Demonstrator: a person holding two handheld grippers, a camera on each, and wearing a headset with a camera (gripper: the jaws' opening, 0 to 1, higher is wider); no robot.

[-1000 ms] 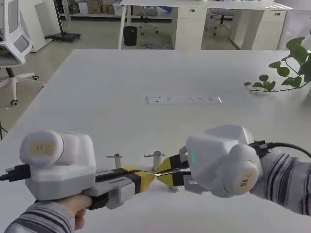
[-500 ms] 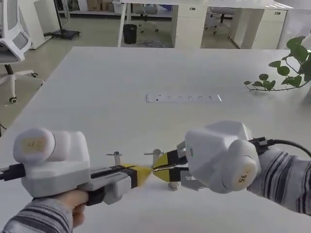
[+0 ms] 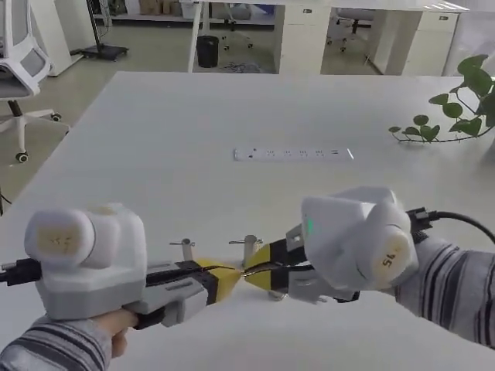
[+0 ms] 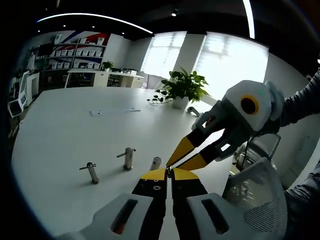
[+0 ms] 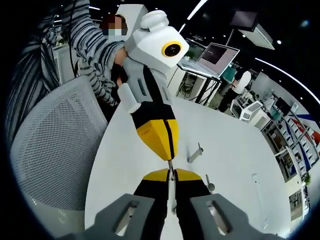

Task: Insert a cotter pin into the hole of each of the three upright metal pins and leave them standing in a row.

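White counter (image 3: pixel 271 100), 2 grippers meeting tip to tip beside the pin row

Left gripper (image 4: pixel 169 173) and right gripper (image 5: pixel 171 176) both pinch 1 cotter pin (image 5: pixel 171 166), its axis running left-right. The bare metal pin (image 4: pixel 156 163) stands just beside their tips, right of 2 fitted pins (image 4: pixel 129 158); open counter around.

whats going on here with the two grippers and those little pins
A person holds a hand-held gripper in each hand over a white table. The left hand-held gripper and right hand-held gripper meet tip to tip, both pinching one thin cotter pin. Three upright metal pins stand nearby; two already carry cotter pins.
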